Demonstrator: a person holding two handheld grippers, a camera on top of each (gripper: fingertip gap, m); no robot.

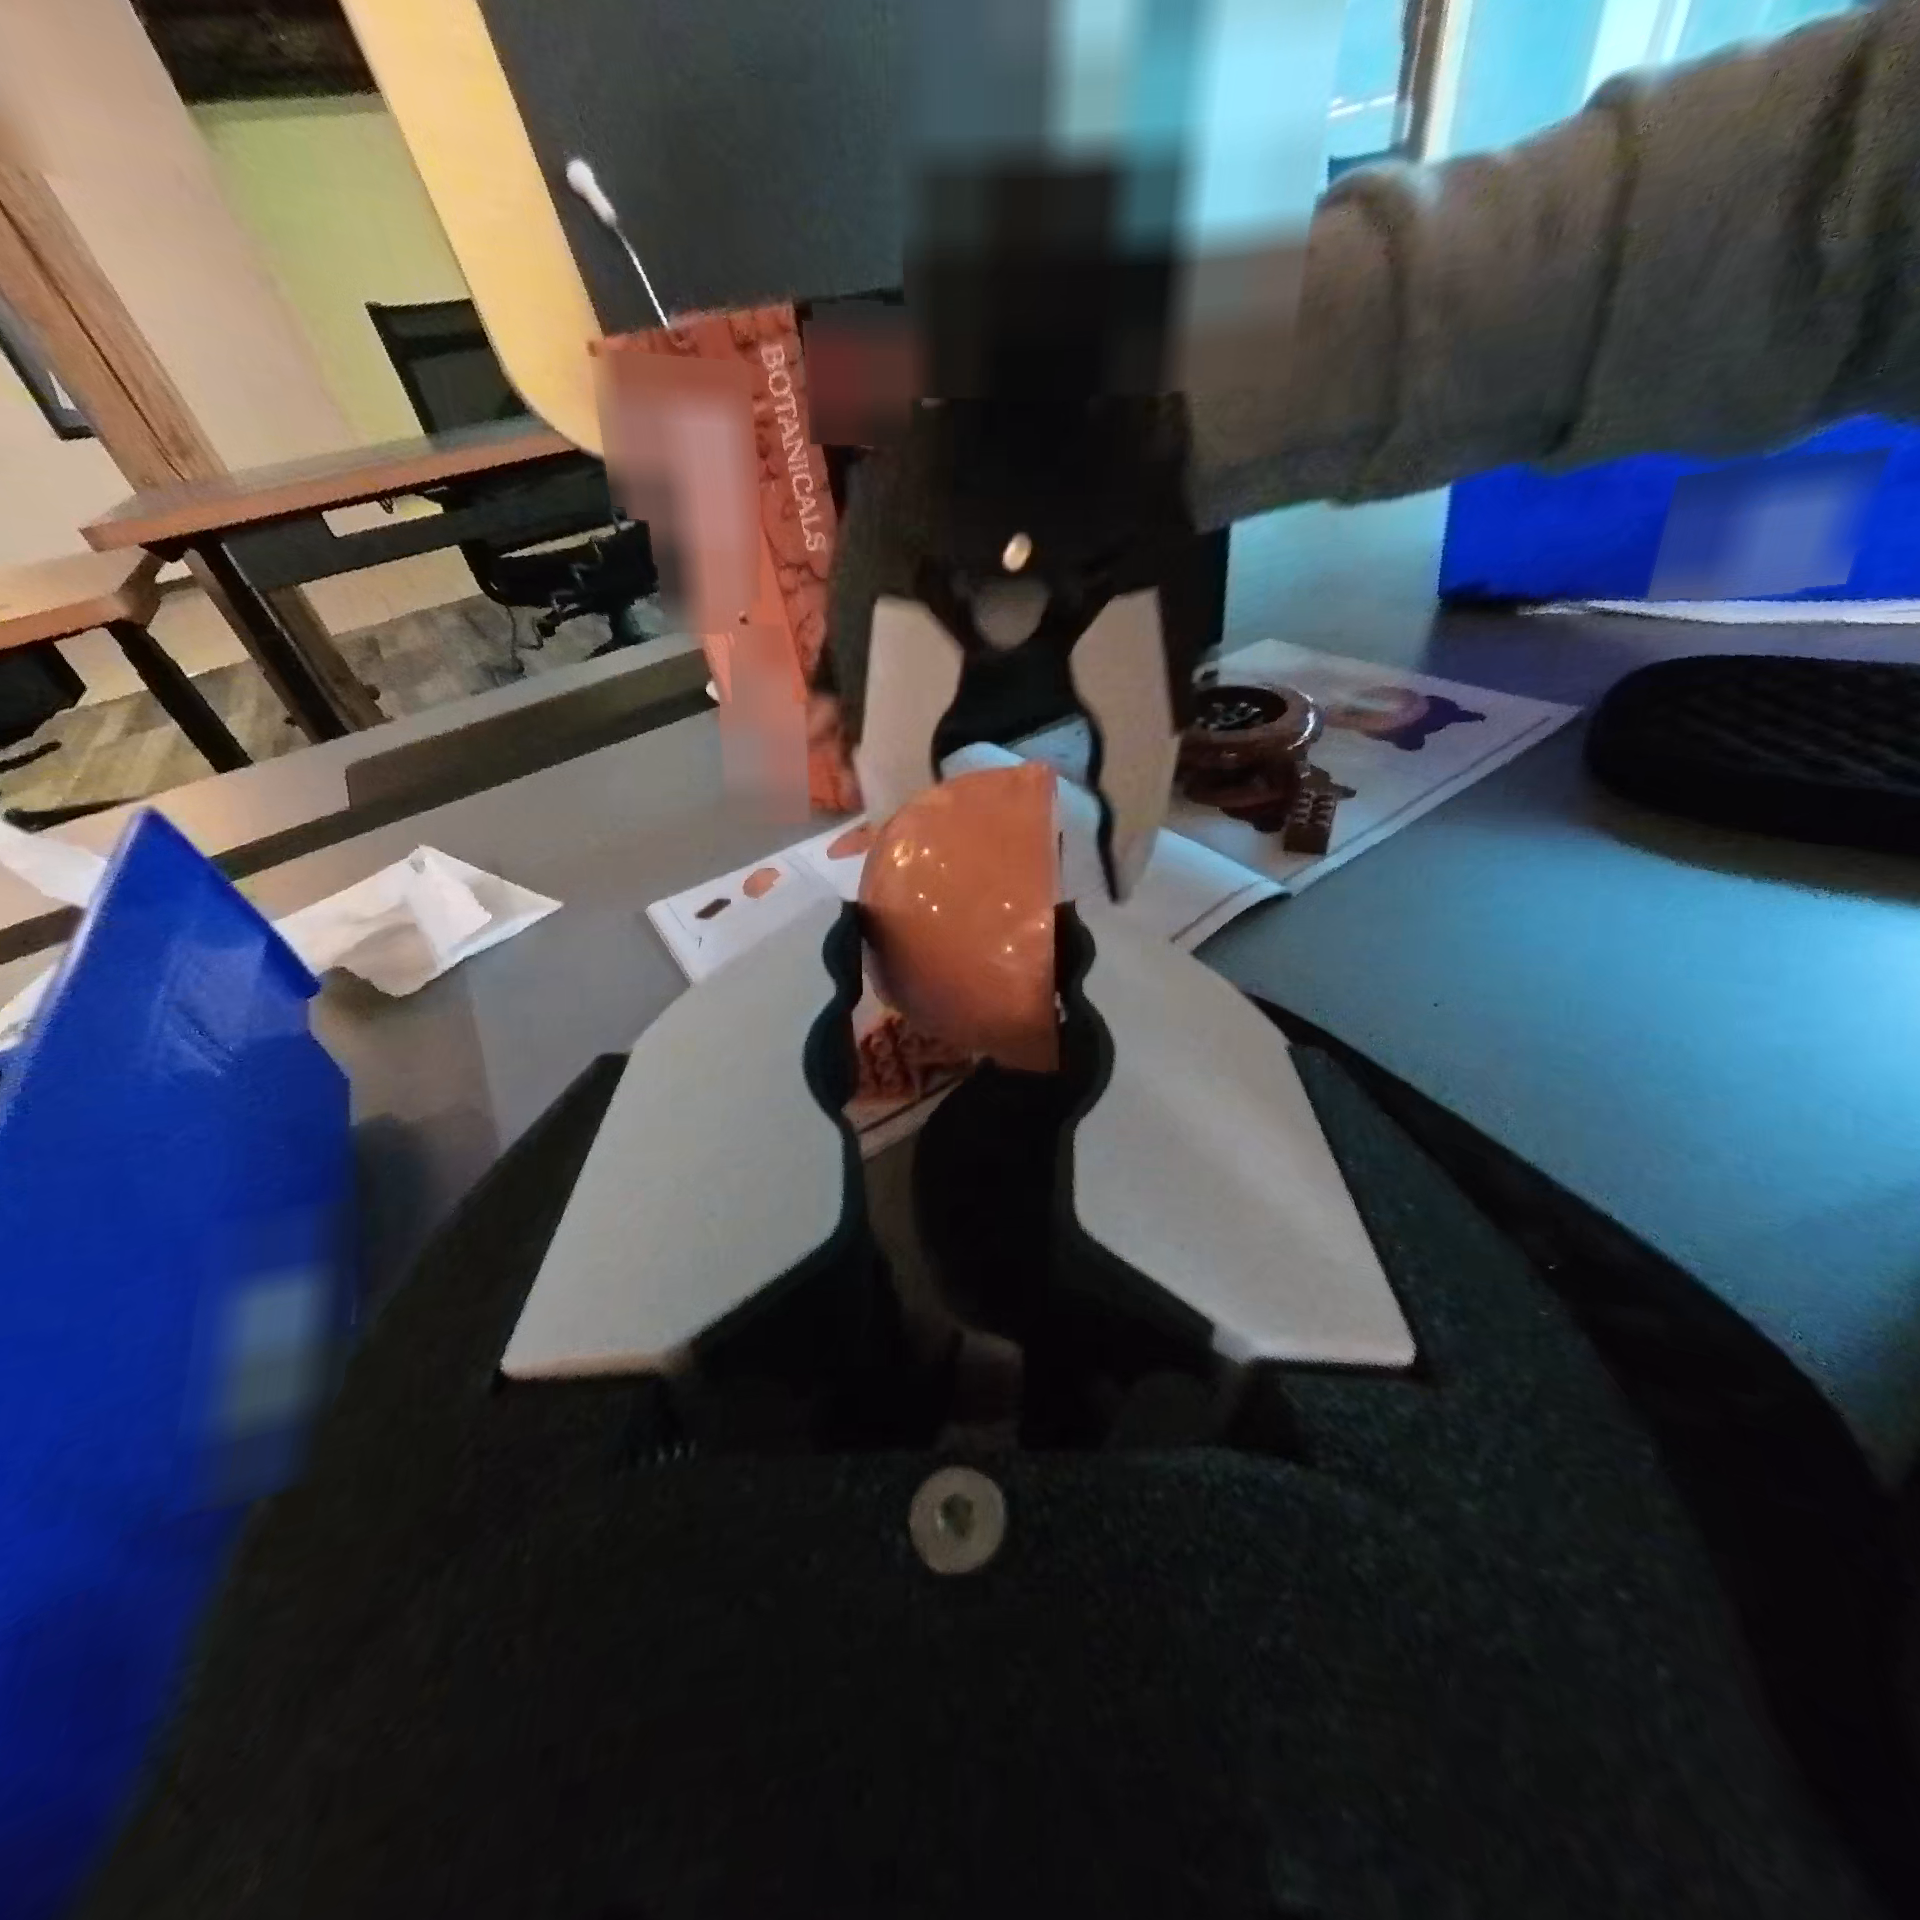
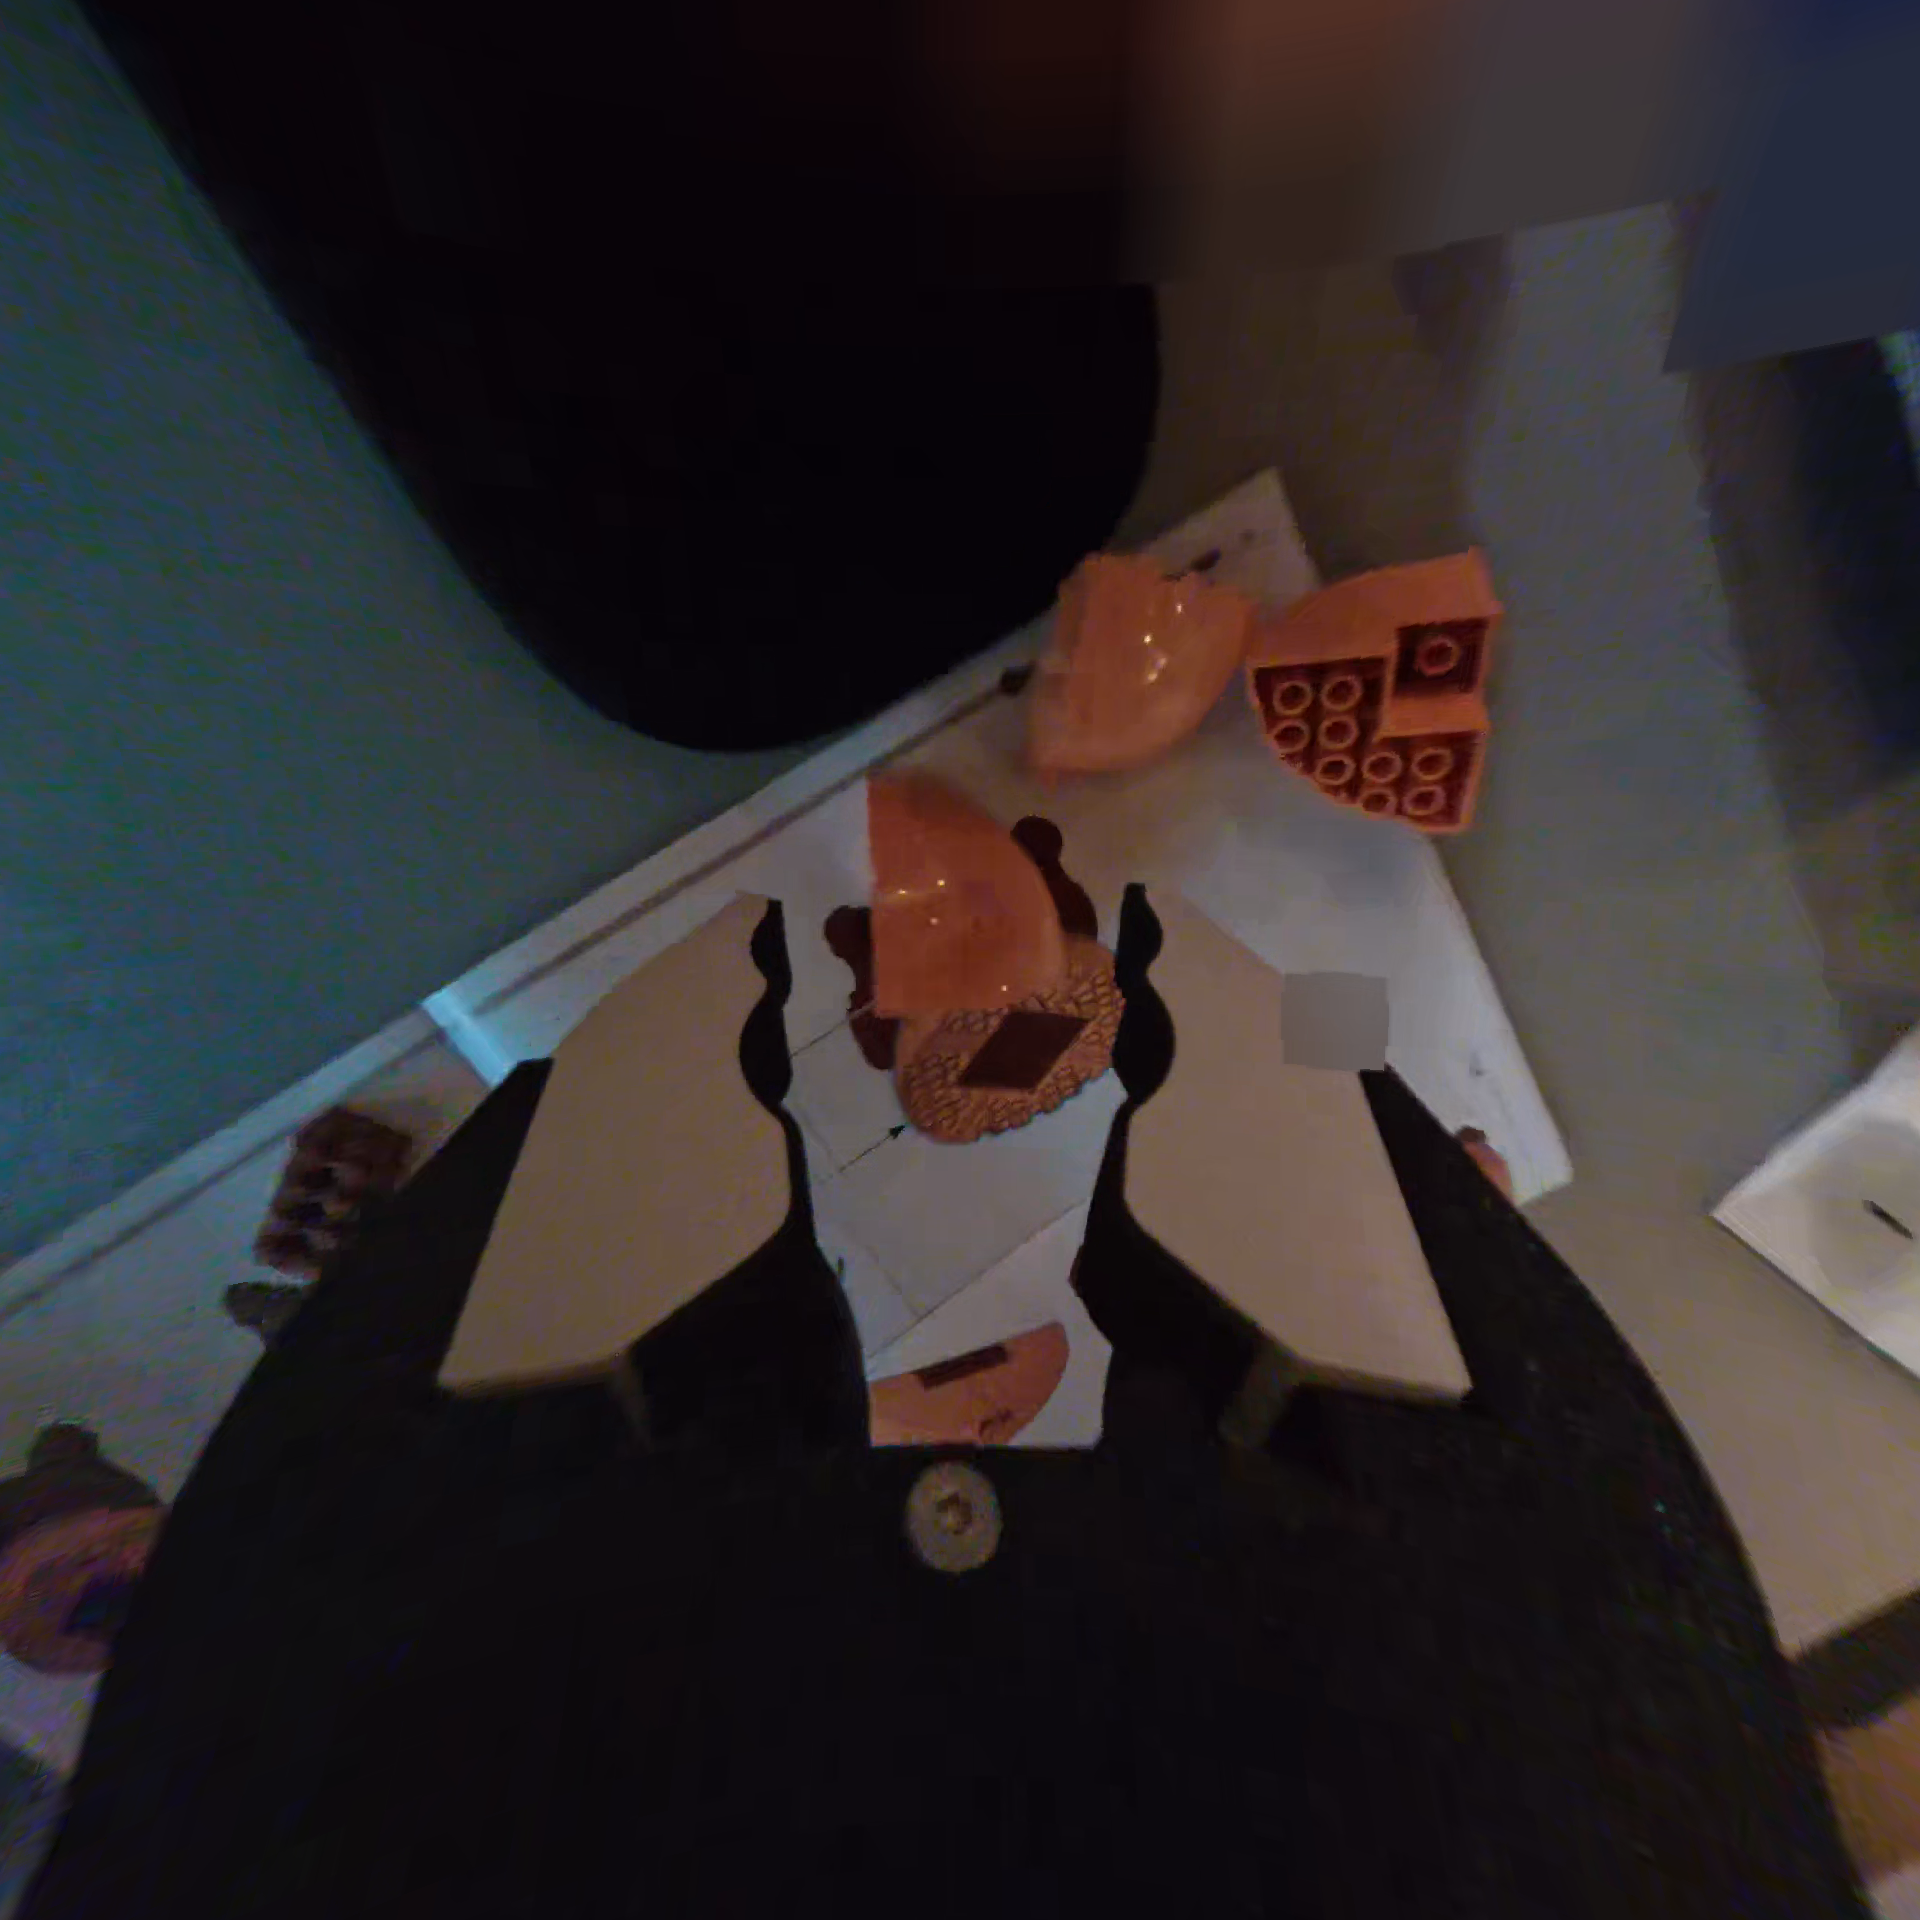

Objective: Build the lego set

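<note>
Grey tabletop carries an open instruction booklet, above which the left gripper pinches an orange curved brick (pads pressed against both flanks), while the right gripper hangs spread over it, gripping nothing.

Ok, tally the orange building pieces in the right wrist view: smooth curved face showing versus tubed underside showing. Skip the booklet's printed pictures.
Smooth curved face showing: 2, the gripped orange piece in the left hand-held gripper and the loose orange dome piece on the booklet.
Tubed underside showing: 1, the upturned orange piece.
Total: 3
</note>
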